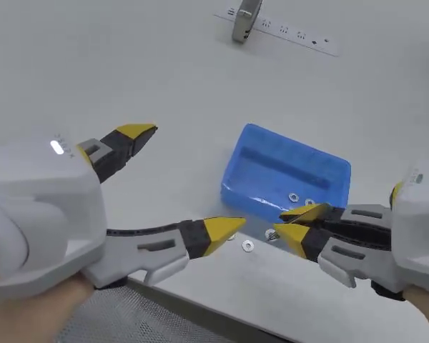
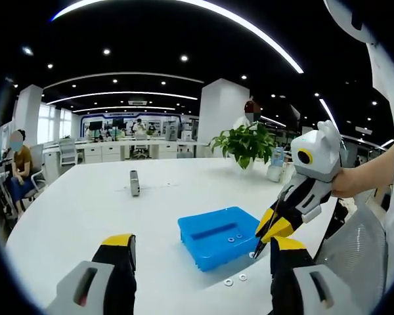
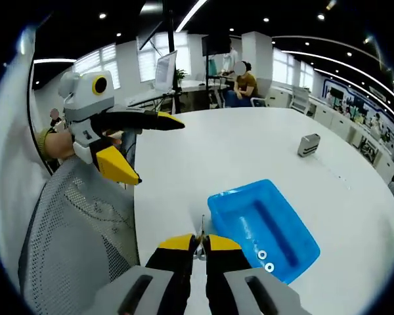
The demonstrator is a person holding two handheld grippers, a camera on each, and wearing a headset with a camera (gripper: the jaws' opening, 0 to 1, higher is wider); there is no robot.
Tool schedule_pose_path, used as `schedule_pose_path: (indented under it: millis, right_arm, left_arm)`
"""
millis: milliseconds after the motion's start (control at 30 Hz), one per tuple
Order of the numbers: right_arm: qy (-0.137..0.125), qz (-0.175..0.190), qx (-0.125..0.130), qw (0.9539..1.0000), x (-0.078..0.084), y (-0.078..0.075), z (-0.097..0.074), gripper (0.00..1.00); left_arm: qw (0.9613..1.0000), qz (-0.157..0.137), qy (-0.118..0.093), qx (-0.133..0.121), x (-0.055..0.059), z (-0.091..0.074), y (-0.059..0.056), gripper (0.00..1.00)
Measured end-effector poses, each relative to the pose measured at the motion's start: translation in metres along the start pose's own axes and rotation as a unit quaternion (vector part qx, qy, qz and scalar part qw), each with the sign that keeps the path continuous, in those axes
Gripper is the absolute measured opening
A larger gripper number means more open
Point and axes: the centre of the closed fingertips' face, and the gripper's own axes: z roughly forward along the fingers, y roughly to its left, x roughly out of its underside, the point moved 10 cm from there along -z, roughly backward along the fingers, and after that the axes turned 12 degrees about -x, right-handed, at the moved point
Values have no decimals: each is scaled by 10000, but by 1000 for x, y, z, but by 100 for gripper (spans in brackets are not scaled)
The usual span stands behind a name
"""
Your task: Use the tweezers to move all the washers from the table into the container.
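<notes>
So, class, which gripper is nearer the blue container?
Right. The right gripper is at the near rim of the blue container; the left gripper stands open to its left, lower tip short of the corner.

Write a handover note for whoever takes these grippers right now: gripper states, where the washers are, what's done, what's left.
Left gripper: open, empty, above the white table.
Right gripper: shut on thin metal tweezers, tips by the blue plastic container's near edge.
Done: two small metal washers lie in the container.
Left: at least two more washers on the table by that edge; tweeze each in.
</notes>
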Motion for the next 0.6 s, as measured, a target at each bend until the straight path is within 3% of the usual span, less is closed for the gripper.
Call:
schedule_pose_path:
  millis: [300,600]
  right_arm:
    - [-238,-7,248,9994,-16,-22,-8,3]
    - [-60,129,475,9988,-13,-59,10,3]
  left_arm:
    - [10000,7,18,22,0,0,0,85]
    - [10000,14,52,20,1,1,0,85]
